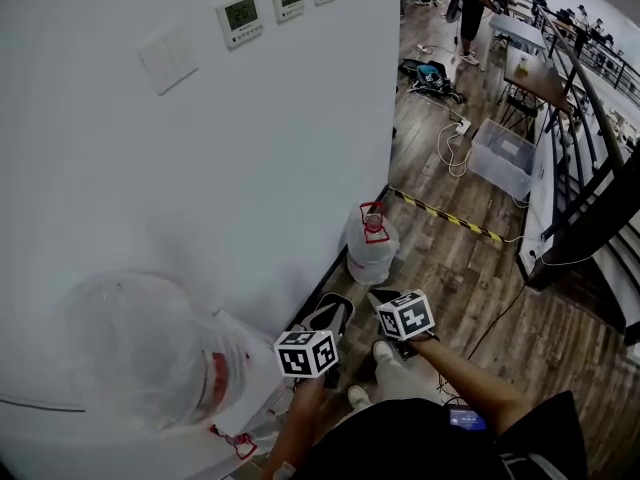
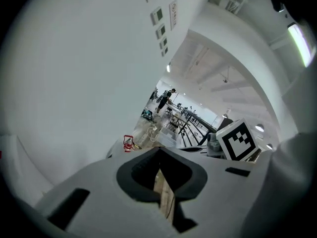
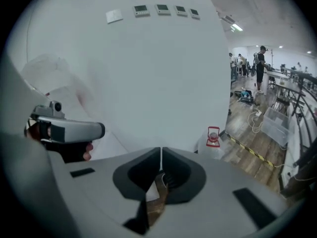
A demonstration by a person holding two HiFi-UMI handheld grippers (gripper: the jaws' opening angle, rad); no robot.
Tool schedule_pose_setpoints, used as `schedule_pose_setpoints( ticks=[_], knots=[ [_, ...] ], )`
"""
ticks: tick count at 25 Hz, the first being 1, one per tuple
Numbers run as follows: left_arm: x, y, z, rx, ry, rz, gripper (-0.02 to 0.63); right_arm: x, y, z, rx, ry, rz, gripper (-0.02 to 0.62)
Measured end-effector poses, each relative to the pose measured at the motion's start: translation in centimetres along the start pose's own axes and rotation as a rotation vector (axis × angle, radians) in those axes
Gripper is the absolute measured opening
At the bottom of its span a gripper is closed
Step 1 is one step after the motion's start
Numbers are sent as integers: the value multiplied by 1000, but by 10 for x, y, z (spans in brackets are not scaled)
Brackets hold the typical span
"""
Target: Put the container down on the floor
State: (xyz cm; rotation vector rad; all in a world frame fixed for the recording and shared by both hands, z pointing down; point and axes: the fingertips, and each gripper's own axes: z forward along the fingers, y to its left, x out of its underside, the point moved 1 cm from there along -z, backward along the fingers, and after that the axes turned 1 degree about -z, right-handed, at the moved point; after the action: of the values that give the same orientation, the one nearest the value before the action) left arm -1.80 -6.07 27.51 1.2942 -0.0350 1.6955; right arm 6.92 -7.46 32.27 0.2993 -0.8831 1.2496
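Container (image 1: 372,243) stands on the wooden floor (image 1: 470,278) against the white wall (image 1: 200,168), far ahead of both grippers. Left gripper (image 1: 333,315) and right gripper (image 1: 381,297) each have jaws together on nothing. The jug looks bulky, probably heavy if full, and its clear wrapping slippery. The stiff red handle (image 1: 374,211) on top seems the surest hold.
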Motion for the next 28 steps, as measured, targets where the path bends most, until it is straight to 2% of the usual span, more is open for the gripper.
schedule_pose_setpoints(
  ticks=[9, 16, 28],
  knots=[
    [-34, -19, -36, 16, -87, 69, 14, -31, 25, -36, 23, -113, -40, 35],
    [-51, -40, -39, 40, -126, 103, 14, -46, 14, -55, 59, -142, -83, 35],
    [-51, -107, -49, 8, -215, 124, 14, -49, 15, -122, -9, -215, -139, 35]
  ],
)
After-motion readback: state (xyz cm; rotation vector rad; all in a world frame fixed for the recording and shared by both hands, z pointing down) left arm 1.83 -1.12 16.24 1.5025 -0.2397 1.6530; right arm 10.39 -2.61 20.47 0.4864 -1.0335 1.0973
